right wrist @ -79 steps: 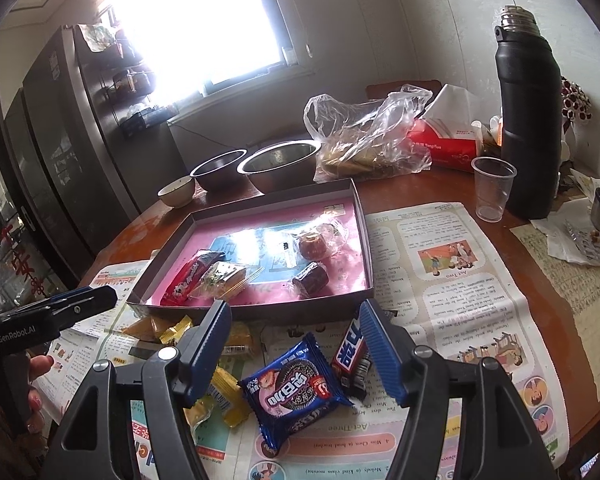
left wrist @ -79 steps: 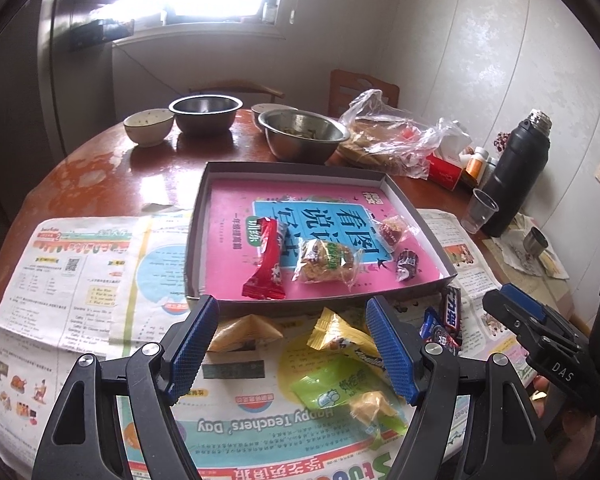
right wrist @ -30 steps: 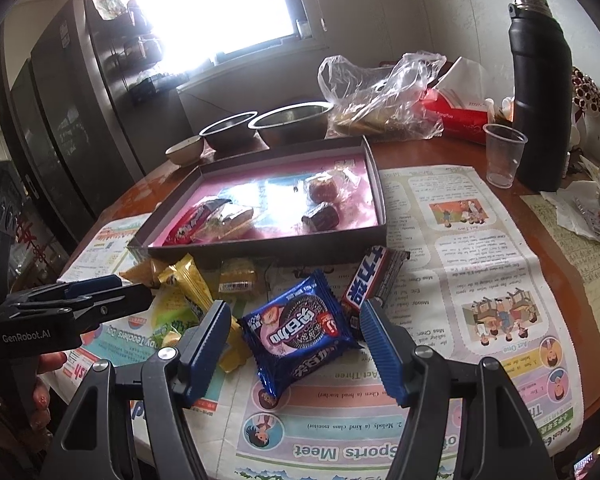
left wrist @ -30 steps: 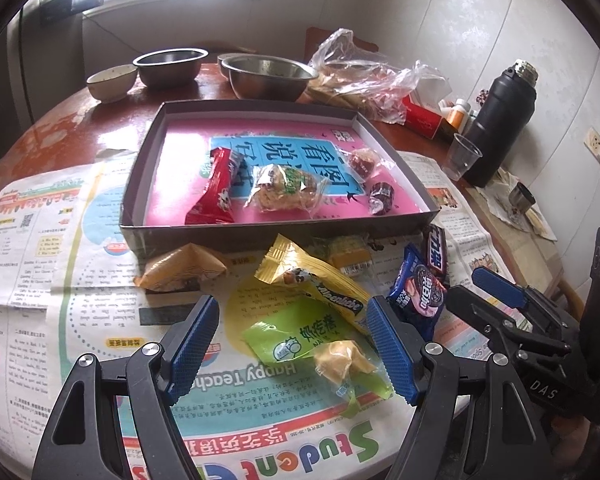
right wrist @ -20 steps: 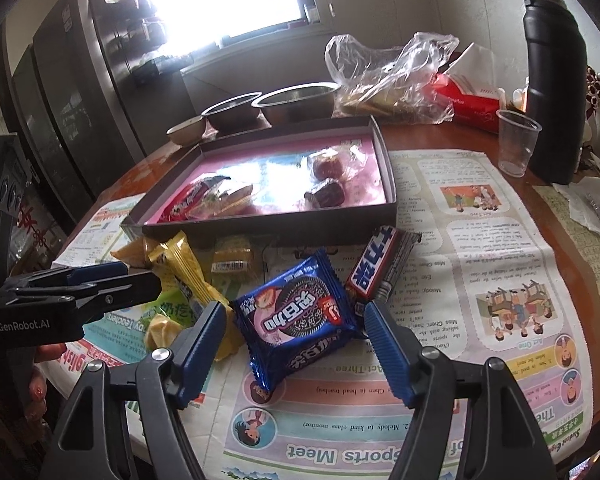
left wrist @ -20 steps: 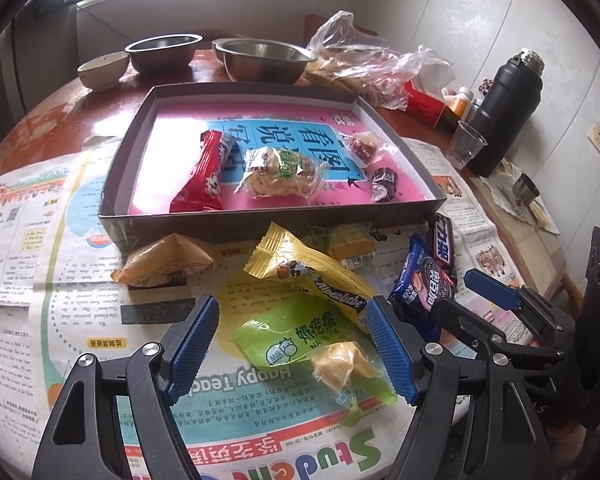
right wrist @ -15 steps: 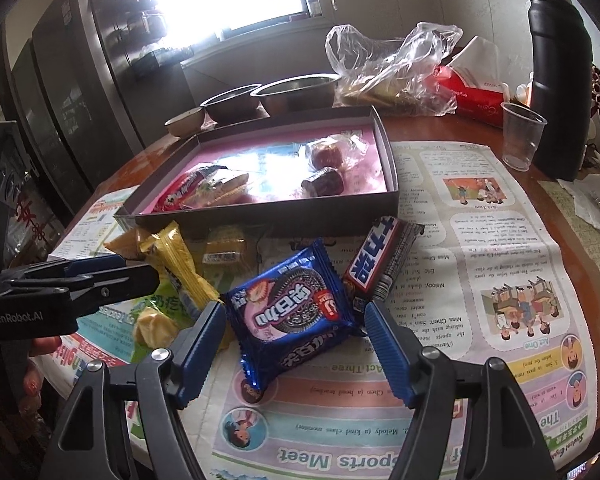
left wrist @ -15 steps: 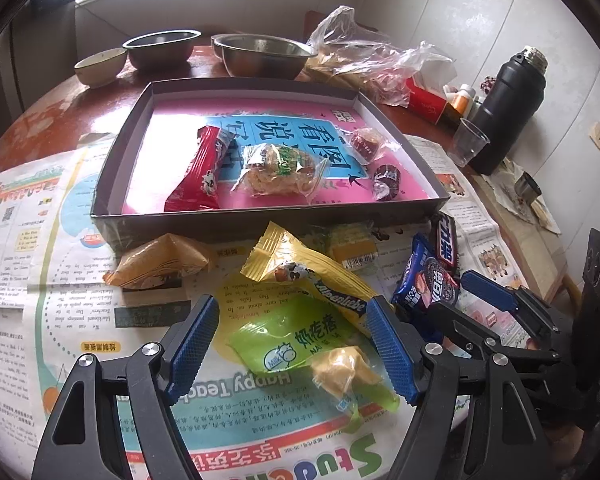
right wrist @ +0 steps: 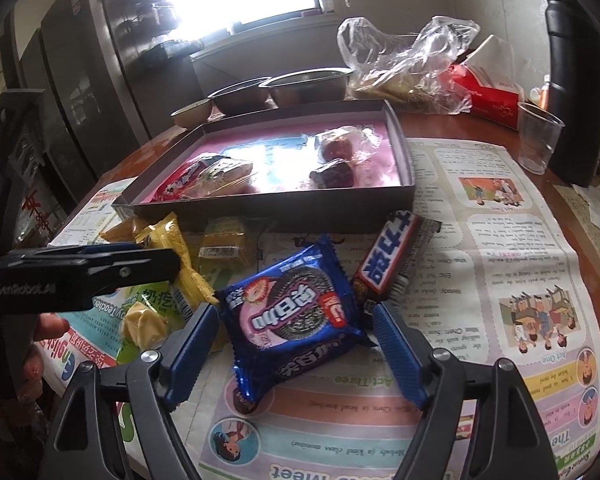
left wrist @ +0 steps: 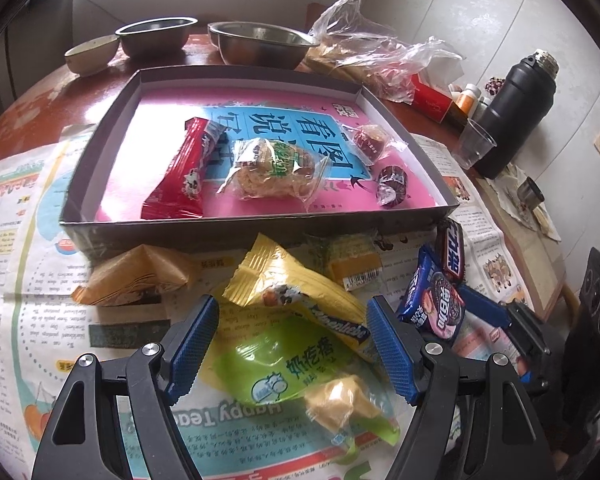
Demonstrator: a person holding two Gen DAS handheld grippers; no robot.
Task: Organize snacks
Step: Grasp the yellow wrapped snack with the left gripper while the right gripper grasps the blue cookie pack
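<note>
Two grippers hang over loose snacks in front of the box (left wrist: 260,222). Left gripper (left wrist: 292,344) stands open over the yellow packet (left wrist: 300,292). Right gripper (right wrist: 296,344), jaws just widened, straddles the blue cookie pack (right wrist: 292,312) without pressing it.

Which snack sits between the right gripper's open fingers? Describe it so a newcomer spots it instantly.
Start at the shallow grey box with the pink floor, then come down onto the newspaper in front of it. The blue cookie packet lies there, left of a dark chocolate bar; it alone shows a round black sandwich cookie.
</note>
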